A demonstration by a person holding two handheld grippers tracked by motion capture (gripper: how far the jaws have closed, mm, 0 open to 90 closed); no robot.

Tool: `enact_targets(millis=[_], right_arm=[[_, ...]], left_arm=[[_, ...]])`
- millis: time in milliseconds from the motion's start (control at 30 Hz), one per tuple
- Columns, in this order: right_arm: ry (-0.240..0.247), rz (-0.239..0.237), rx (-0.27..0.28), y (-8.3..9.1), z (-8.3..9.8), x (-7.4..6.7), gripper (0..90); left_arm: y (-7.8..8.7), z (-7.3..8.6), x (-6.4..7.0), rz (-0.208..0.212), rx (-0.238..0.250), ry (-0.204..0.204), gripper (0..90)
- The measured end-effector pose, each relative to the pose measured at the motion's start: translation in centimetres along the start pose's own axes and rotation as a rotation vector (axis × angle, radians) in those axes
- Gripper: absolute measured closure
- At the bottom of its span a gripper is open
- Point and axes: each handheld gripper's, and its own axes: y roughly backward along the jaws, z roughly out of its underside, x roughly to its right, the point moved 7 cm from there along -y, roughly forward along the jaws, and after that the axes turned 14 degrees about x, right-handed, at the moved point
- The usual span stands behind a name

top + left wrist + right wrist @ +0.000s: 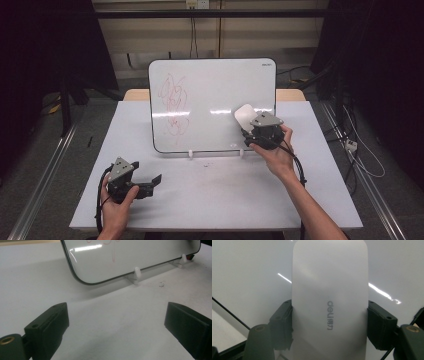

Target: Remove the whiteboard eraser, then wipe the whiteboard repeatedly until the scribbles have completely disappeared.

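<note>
A whiteboard (215,100) stands upright on two small white feet at the back of the table, with red scribbles (174,102) on its left half. My right gripper (248,131) is shut on a white eraser (245,116), held against the board's lower right part. In the right gripper view the eraser (329,302) rises between the two black jaws, right in front of the board (249,272). My left gripper (152,183) rests low at the front left of the table, open and holding nothing. In the left gripper view its jaws stand wide apart, facing the board's lower edge (110,262).
The table (215,195) is pale grey with a small speck (206,164) in front of the board. The board's white feet (190,153) stand near its lower edge. Metal rails run along the floor on both sides. Cables lie on the floor at the right.
</note>
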Motion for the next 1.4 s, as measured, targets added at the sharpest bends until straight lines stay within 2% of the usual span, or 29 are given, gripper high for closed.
enact_targets(millis=[133, 300, 467, 600, 867, 1167, 1400], right_arm=[[-0.043, -0.008, 0.011, -0.2, 0.1, 0.2, 31.6], [-0.054, -0.033, 0.023, -0.3, -0.1, -0.5, 31.6], [-0.073, -0.061, 0.059, -0.2, -0.5, -1.3, 31.6], [-0.071, -0.076, 0.079, 0.1, -0.7, -1.8, 31.6], [-0.049, -0.099, 0.086, 0.5, -0.7, -2.9, 31.6], [-0.046, -0.132, 0.132, -0.3, -2.8, -3.5, 31.6], [-0.021, -0.151, 0.154, -1.3, -4.9, -4.1, 31.6]], left_arm=[[0.2, 0.0, -0.3, -0.009, 0.006, 0.016, 5.5], [0.1, 0.1, -0.3, 0.000, 0.002, 0.021, 5.5], [0.1, 0.0, -0.2, 0.002, 0.008, 0.006, 5.5], [0.2, 0.0, -0.2, 0.003, 0.002, 0.021, 5.5], [0.1, 0.0, -0.1, -0.001, -0.004, -0.010, 5.5], [-0.2, 0.3, -0.6, -0.012, -0.010, -0.001, 5.5], [-0.2, 0.2, -0.7, -0.011, -0.015, 0.004, 5.6]])
